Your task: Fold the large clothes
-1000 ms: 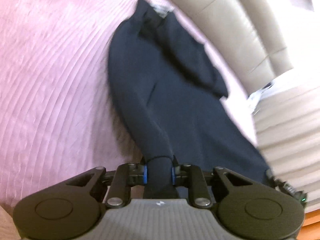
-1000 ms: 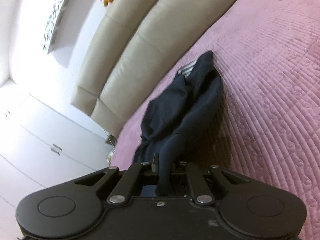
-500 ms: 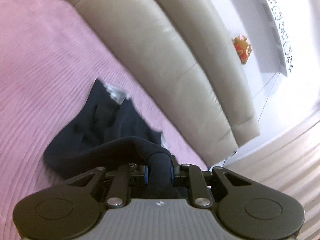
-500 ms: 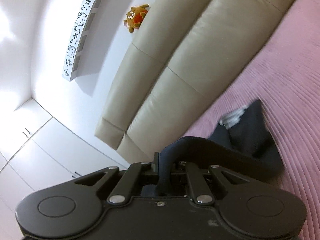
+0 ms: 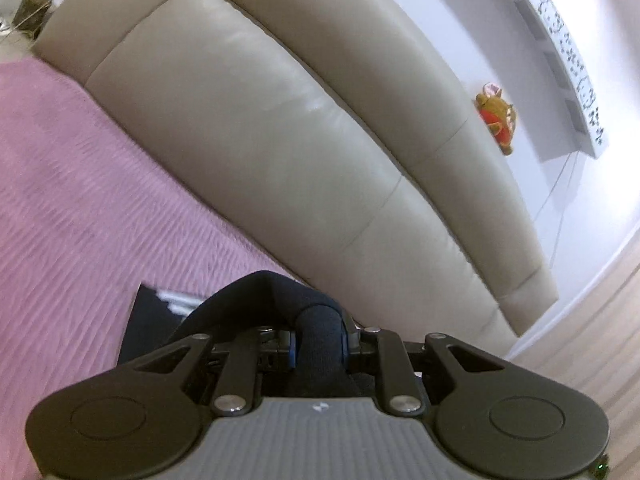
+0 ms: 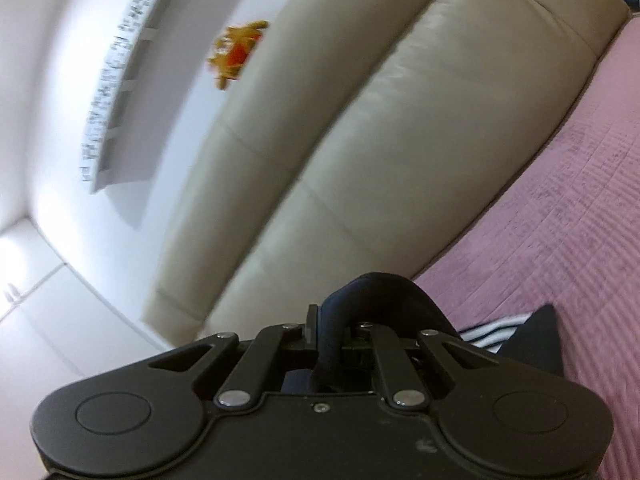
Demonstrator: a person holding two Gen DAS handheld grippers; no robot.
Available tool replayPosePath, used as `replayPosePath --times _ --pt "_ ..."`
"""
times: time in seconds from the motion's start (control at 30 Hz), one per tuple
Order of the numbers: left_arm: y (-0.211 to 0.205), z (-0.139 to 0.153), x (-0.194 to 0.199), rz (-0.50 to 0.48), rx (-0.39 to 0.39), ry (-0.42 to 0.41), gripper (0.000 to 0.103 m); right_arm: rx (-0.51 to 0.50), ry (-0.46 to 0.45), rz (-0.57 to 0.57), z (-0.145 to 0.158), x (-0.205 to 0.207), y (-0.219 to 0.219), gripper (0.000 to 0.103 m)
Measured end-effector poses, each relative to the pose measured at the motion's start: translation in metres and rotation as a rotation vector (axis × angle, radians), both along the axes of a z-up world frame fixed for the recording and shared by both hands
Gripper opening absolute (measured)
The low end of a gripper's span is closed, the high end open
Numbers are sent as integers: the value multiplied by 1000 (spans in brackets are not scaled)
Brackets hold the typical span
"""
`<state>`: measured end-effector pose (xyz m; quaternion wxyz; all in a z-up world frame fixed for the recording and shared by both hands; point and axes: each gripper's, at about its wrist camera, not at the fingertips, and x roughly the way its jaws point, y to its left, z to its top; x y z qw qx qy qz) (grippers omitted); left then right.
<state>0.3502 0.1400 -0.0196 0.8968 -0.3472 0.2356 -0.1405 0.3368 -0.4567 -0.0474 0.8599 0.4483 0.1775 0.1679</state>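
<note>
A dark navy garment lies on the pink quilted bedspread, and a thick fold of it bulges between the pads of my left gripper, which is shut on it. A striped collar edge shows at its far end. In the right wrist view my right gripper is shut on a thin edge of the same garment, whose fabric arches up over the jaws. The striped collar peeks out to the right. Most of the garment is hidden below both grippers.
A beige padded leather headboard rises just beyond the bedspread. On the white wall above it hang an orange plush toy and a white patterned shelf. White cupboard doors stand left.
Both grippers carried the garment's near edge forward toward the headboard and tilted up. The garment, spread long on the bed a second ago, now shows only as a short folded piece under them.
</note>
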Motion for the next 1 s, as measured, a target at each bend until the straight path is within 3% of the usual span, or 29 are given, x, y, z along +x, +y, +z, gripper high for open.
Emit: replayPosePath --times 0.17,0.23,0.27,0.3,0.37,0.43,0.47,0.5,0.57,0.67,0.77,0.83,0.93,1.0 --pt "-18 -30 70 31 152 20 23 -62 120 -2 -47 76 11 9" --pt "-21 -50 94 44 173 70 25 -105 173 -8 -64 95 16 18" --pt "-21 -60 105 44 164 114 27 -131 206 -18 -70 103 17 29" --pt "-18 -69 114 49 136 163 29 -146 221 -23 -73 105 18 61" --pt "-12 -79 115 76 84 180 37 -144 146 -81 -73 92 13 86" --pt "-7 -79 103 129 70 121 53 -147 36 -100 -70 72 9 87" --pt "-4 -78 96 173 75 90 76 -180 17 -72 -68 68 11 87" --pt "-2 -75 87 226 86 63 91 -243 24 -24 -66 66 18 87" --pt "-5 -72 76 228 135 13 92 -400 40 104 -70 64 43 88" --pt "-28 -79 76 39 314 19 85 -608 79 276 -89 73 90 87" --pt "-66 -101 86 -159 493 76 82 -698 167 370 -115 97 127 87" --pt "-90 -112 100 -215 583 124 74 -717 149 375 -121 119 141 87" --pt "-114 -118 137 -214 637 109 81 -720 214 276 -124 164 142 87" --pt "-122 -127 172 -154 706 145 86 -762 280 181 -126 182 133 87"
